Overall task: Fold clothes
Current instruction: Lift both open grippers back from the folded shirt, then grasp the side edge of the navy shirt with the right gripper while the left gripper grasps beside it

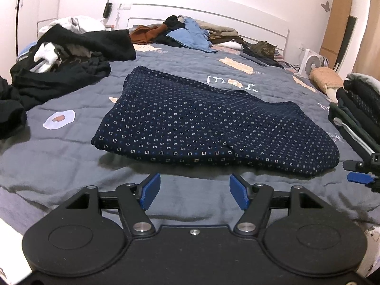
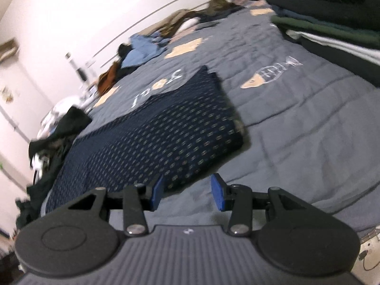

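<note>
A navy garment with a small square pattern (image 1: 201,123) lies folded flat on the grey quilted bed (image 1: 71,171). My left gripper (image 1: 194,193) hangs open just short of its near edge, nothing between the blue pads. The right wrist view shows the same garment (image 2: 154,137), blurred, stretching away to the left. My right gripper (image 2: 187,193) is open at the garment's near right corner, its left pad (image 2: 156,192) close to the cloth edge. The right gripper (image 1: 361,173) also shows at the right edge of the left wrist view.
A heap of dark unfolded clothes (image 1: 59,66) lies at the left. More clothes in blue, brown and beige (image 1: 187,33) pile by the headboard, with a cat (image 1: 263,48) beside them. A stack of folded clothes (image 2: 332,16) stands at the right. A fan (image 1: 311,64) sits off the bed.
</note>
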`<state>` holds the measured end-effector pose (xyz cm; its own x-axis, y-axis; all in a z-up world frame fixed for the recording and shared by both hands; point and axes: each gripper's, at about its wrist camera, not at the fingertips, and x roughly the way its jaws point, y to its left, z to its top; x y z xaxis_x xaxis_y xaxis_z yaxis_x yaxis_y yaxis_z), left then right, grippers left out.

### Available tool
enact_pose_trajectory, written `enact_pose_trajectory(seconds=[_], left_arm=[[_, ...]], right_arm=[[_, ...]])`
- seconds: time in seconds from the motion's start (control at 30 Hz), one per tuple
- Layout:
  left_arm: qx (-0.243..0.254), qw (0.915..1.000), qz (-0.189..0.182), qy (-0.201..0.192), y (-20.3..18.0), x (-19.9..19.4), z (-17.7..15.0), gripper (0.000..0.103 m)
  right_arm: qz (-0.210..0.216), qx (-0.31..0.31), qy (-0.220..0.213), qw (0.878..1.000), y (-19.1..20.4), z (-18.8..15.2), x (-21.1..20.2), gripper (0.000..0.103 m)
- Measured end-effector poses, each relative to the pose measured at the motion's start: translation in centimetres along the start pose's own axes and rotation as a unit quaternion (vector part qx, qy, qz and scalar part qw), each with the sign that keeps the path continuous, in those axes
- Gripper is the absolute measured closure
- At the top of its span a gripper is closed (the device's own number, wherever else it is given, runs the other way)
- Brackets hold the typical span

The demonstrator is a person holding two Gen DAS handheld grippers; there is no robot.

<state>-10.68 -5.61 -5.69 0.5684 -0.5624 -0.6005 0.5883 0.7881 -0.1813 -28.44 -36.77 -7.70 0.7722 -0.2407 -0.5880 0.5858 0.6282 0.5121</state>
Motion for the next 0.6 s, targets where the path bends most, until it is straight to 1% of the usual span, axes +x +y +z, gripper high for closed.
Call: enact_pose_trajectory(seconds=[0.07,0.17,0.37,0.5,0.6], left_arm=[[-0.008,1.0000,0.003,0.003,0.3,0.2,0.1,0.037],[-0.020,0.9997,0.007,0.006,0.8,0.6,0.2,0.036],[-0.025,0.9996,0.007,0.006,1.0,0.8,0.4,0.036],[-0.025,0.9996,0.006,0.008,0.9,1.0,0.4,0.036],[-0.025,0.9996,0.006,0.008,0.8,1.2,0.5,0.036]], right_arm=[[-0.001,0.028,-0.002,1.000,-0.9,0.2,0.7,0.060],[0.013,0.069,0.008,0.998,-1.8,0.3,1.8,0.060],[0.039,0.144,0.022,0.989,-3.4,0.3,3.9,0.060],[0.047,0.188,0.018,0.981,-4.3,0.4,5.1,0.060],[0.058,0.214,0.006,0.975,-4.9,0.5,5.8,0.060]])
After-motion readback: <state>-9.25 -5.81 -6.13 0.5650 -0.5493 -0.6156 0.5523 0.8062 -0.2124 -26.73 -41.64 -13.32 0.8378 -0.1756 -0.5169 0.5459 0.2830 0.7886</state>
